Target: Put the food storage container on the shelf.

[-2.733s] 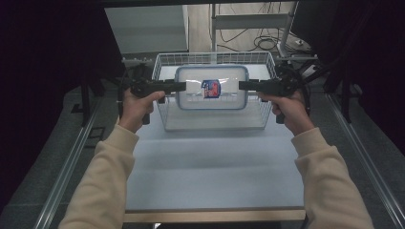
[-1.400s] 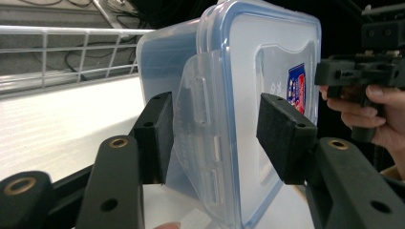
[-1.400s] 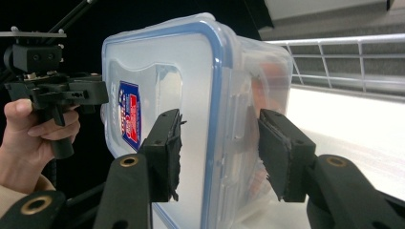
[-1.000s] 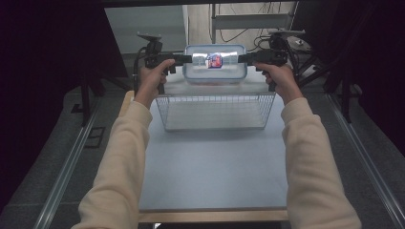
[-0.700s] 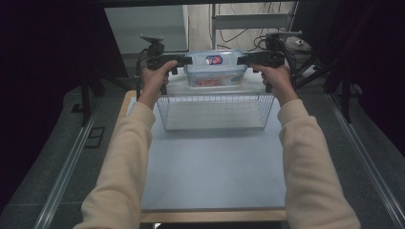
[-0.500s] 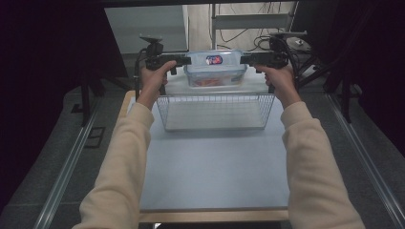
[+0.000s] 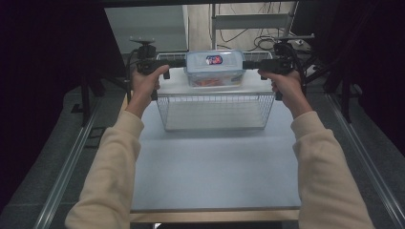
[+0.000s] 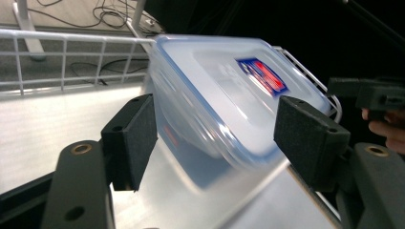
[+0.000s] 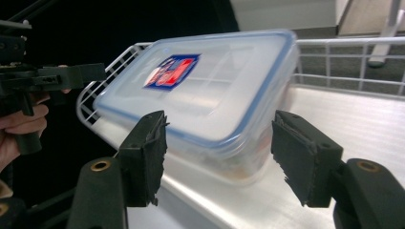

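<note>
I've got the lidded plastic box [image 7: 213, 68] sitting at upper centre of the high view, on the white shelf [image 7: 172, 85] behind the wire basket [image 7: 215, 110], which is mid-frame on the worktop [image 7: 210, 167].

My left hand-held gripper [image 7: 175, 63] is at the box's left end & my right hand-held gripper [image 7: 248, 65] at its right end. Both sets of jaws have just been opening. In the left gripper view the box [image 8: 224, 105] lies between the 2 pads [image 8: 133, 138] w/ a visible gap each side, so nothing is pinched. Same in the right gripper view: the box [image 9: 205, 90] is between the pads [image 9: 145, 155], clear of both. So both are part open, holding nothing, and the box rests on the shelf on its own.

Step in hand, as I read it: let go & back off. To do it well:
- Open a bit wider before I pull away, so no pad drags a corner.
- Draw each gripper straight out along the box's long axis, both at once, so it doesn't twist.
- Keep the jaws level; dipping could catch the basket rim.
- Check the box sits flat, not on the shelf edge.
</note>
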`<act>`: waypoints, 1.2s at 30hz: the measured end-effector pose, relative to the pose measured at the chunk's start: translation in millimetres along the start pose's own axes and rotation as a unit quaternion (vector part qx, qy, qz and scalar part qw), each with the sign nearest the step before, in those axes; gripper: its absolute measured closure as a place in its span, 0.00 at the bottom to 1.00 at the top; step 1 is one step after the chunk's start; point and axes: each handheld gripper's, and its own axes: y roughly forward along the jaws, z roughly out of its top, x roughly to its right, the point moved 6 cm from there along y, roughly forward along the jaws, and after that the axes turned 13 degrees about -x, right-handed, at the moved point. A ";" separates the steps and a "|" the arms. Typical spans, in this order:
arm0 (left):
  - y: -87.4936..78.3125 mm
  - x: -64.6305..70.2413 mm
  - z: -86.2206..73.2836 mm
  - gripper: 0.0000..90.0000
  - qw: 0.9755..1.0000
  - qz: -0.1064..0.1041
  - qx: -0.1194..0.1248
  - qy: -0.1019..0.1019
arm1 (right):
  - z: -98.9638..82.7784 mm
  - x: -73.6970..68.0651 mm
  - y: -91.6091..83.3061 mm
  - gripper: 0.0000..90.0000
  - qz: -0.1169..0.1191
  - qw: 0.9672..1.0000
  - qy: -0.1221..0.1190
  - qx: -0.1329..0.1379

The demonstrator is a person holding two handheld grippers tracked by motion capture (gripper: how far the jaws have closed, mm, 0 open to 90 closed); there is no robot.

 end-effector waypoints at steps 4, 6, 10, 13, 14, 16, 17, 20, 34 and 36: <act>-11.1 10.2 -15.2 0.34 1.000 0.015 -0.002 0.014 | -11.7 -5.7 -4.2 0.40 0.008 1.000 -0.012 -0.001; -15.8 18.6 -25.5 0.34 1.000 0.015 -0.002 0.024 | -23.9 -9.9 -7.4 0.39 0.010 1.000 -0.022 -0.004; -21.3 32.1 -49.3 0.34 0.999 0.023 -0.008 0.047 | -38.2 -12.6 -10.1 0.39 0.014 0.999 -0.029 -0.009; -22.4 38.1 -64.4 0.35 0.998 0.017 -0.014 0.054 | -54.3 -15.2 -12.9 0.39 0.029 0.999 -0.031 -0.007; -23.0 40.2 -70.8 0.35 0.998 0.013 -0.013 0.054 | -60.0 -15.5 -13.3 0.39 0.032 0.999 -0.033 -0.006; -23.4 42.2 -81.6 0.35 0.998 0.011 -0.012 0.056 | -71.9 -15.3 -13.8 0.39 0.034 0.999 -0.035 -0.006; -23.3 42.5 -85.9 0.35 0.998 0.016 -0.013 0.058 | -79.3 -15.2 -14.0 0.38 0.035 0.999 -0.035 -0.006; -20.9 43.3 -107.9 0.35 0.997 0.026 -0.019 0.070 | -103.9 -15.0 -14.5 0.38 0.031 0.999 -0.044 -0.010; 1.8 45.8 -208.2 0.34 0.996 -0.006 -0.049 0.075 | -201.8 -17.2 -6.3 0.35 0.030 0.996 -0.085 -0.027; 10.0 45.7 -216.3 0.35 0.995 -0.008 -0.065 0.074 | -209.3 -17.5 -3.6 0.35 0.028 0.995 -0.088 -0.032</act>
